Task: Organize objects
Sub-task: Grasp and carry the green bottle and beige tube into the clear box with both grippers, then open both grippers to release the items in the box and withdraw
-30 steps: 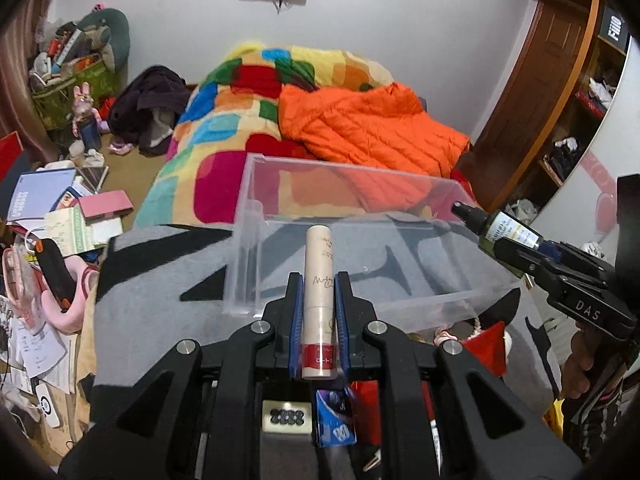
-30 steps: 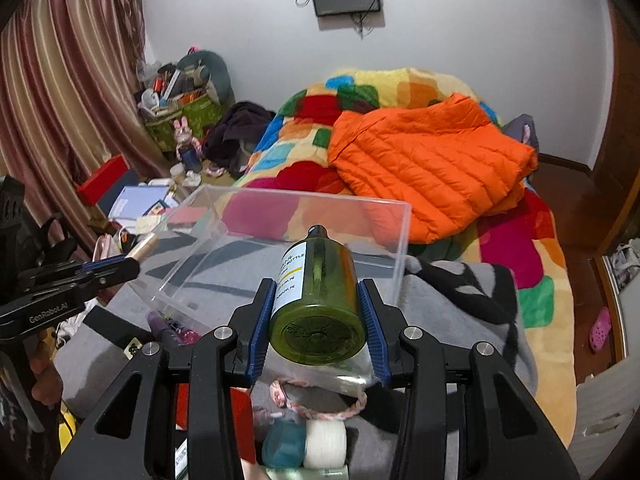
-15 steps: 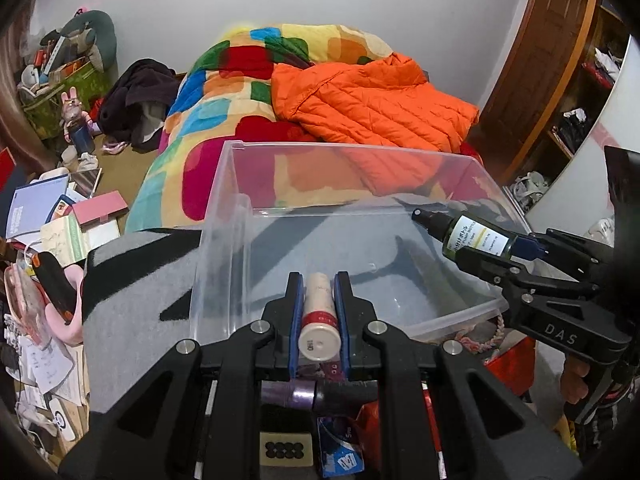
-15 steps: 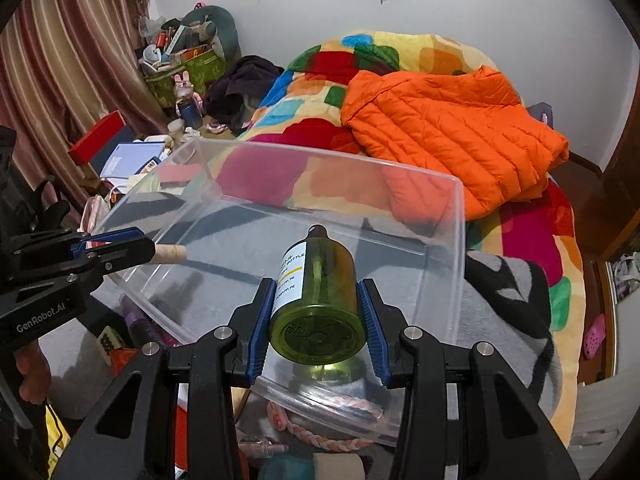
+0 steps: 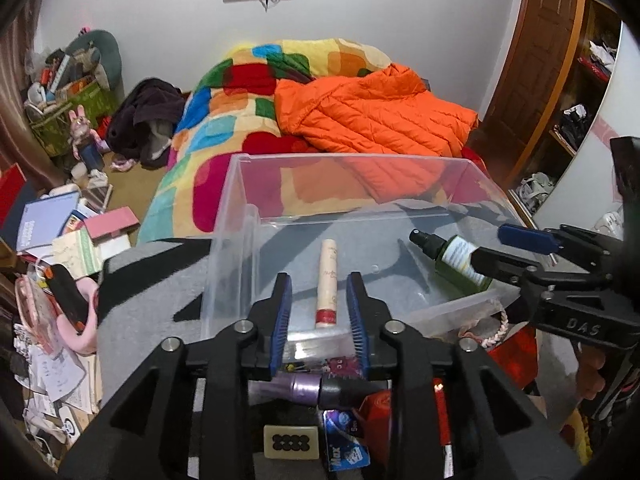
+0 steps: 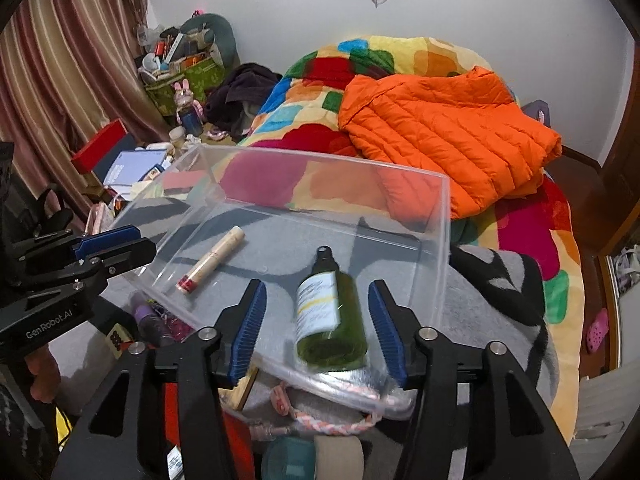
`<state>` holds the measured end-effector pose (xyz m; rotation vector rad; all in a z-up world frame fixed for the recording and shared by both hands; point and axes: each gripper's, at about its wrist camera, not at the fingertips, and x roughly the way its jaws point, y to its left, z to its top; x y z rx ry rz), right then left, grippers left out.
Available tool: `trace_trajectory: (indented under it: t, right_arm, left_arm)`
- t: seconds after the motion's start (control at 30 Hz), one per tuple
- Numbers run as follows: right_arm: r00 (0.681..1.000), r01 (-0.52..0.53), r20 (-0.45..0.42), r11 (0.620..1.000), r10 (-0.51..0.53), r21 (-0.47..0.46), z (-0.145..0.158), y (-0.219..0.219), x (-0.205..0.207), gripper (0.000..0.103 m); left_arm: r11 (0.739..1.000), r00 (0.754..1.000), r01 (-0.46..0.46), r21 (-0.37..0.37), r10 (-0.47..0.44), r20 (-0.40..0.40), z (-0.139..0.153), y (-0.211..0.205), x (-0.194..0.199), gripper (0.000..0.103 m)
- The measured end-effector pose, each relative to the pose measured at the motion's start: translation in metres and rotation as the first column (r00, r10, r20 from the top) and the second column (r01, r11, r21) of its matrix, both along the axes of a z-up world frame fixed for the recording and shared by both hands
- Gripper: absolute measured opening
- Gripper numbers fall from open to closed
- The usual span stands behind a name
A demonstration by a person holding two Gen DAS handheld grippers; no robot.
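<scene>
A clear plastic bin [image 5: 348,157] sits on a grey and black blanket. Inside it lie a beige tube with a red band [image 5: 328,280] and a green spray bottle [image 5: 452,257]. My left gripper [image 5: 319,300] hovers over the bin's near edge, its jaws opening, with the tube's lower end between the blue pads but untouched. In the right wrist view my right gripper [image 6: 317,296] is also opening, and the green bottle [image 6: 328,312] lies loose between its pads inside the bin [image 6: 320,162]. The tube [image 6: 212,260] lies left of it. Each gripper shows in the other's view [image 5: 490,245] [image 6: 140,240].
Small items crowd the blanket in front of the bin: a purple tube [image 5: 296,386], a braided cord [image 6: 320,424], red packets. Behind is a bed with a patchwork quilt [image 5: 248,120] and an orange jacket [image 5: 376,116]. Books and clutter [image 5: 60,232] cover the floor at left.
Both grippers came forward and tipped down over the bin. Their jaws then parted, and the tube and the green bottle left the pads and now lie in the bin.
</scene>
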<state>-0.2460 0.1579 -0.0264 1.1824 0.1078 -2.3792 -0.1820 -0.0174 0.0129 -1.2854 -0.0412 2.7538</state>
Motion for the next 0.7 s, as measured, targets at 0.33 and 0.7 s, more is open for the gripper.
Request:
trace_trajectory:
  t: [0.33, 0.7]
  right_arm:
    - [0.998, 0.013, -0.062, 0.998, -0.017, -0.062, 0.021, 0.023, 0.033, 0.068]
    - [0.998, 0.029, -0.051, 0.996, -0.033, -0.079, 0.014, 0.048, 0.073, 0.07]
  left_arm:
    - [0.997, 0.993, -0.006, -0.075, -0.003, -0.117, 0.022, 0.009, 0.039, 0.061]
    - [0.998, 0.997, 0.039, -0.057, -0.043, -0.063, 0.003, 0.016, 0.082, 0.071]
